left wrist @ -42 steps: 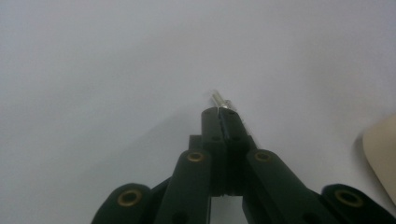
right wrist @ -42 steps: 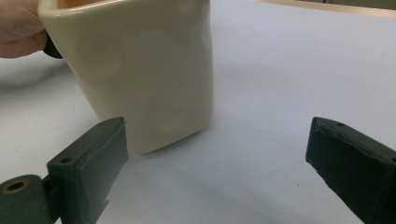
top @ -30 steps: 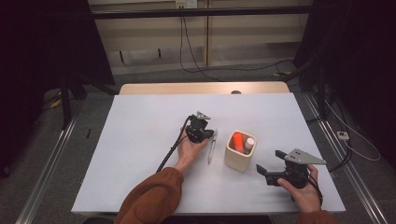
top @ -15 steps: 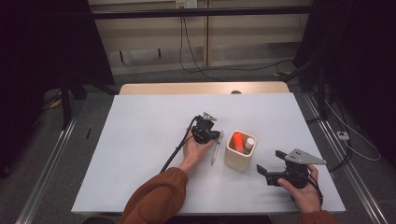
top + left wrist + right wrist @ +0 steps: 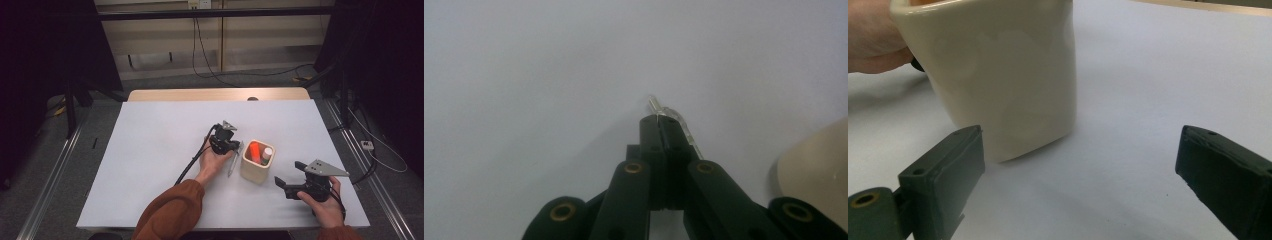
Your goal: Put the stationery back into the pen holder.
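While clamped on a slim silver pen (image 5: 672, 121), left gripper (image 5: 226, 143) at centre frame of the high view, jaws pressed together around the barrel, pen tip protruding past them in the left gripper view. Pen angled down toward the white counter (image 5: 150, 150), just left of a cream holder (image 5: 256, 165) already stocked with an orange marker (image 5: 254, 151) and a white-capped one (image 5: 267, 155). Right gripper (image 5: 285, 186) at lower right, jaws spread wide and empty, facing the holder's near wall in its own view. Step in hand, by the look of it: carrying the pen to the holder. Next move calls for lifting clear of the rim, tipping upright, then releasing.
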Demonstrator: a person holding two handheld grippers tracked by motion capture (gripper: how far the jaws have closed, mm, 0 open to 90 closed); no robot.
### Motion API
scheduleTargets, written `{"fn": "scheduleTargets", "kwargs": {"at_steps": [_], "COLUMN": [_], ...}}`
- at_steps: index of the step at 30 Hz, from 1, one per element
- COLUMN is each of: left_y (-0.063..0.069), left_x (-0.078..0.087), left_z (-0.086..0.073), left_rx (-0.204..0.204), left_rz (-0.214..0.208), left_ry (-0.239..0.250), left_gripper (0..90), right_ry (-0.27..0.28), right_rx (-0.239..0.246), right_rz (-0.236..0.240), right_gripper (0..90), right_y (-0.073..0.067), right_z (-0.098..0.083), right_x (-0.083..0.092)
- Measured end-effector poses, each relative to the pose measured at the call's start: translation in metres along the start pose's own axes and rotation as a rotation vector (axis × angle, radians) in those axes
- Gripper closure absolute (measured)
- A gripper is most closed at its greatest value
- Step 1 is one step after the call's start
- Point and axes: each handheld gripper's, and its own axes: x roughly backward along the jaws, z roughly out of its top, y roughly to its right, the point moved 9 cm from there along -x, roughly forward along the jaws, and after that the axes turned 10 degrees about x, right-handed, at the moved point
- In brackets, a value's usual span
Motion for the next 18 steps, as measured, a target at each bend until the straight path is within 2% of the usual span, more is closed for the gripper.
{"fn": "scheduleTargets", "kwargs": {"at_steps": [4,6,11,15,18], "left_y": [0.006,0.008,0.008,0.004,0.0], "left_x": [-0.002,-0.003,-0.002,0.005,0.014], "left_z": [0.0,0.0,-0.001,0.001,0.001], "left_rx": [-0.001,-0.02,-0.021,-0.008,0.006], "left_rz": [-0.028,-0.025,-0.042,-0.036,-0.028], "left_ry": [-0.007,-0.009,-0.018,-0.01,-0.006], "left_gripper": [90.0,90.0,89.7,84.6,76.1], "right_ry": [0.0,0.0,-0.001,0.002,0.002], "right_rx": [0.001,0.0,0.002,-0.001,-0.001], "right_rz": [0.001,0.001,0.002,0.001,0.0], "right_gripper": [5.8,5.7,5.7,5.7,5.7], "right_y": [0.0,0.0,0.0,-0.001,0.0], "right_z": [0.0,0.0,0.0,0.0,0.0], "right_x": [0.0,0.0,0.001,0.001,0.001]}}
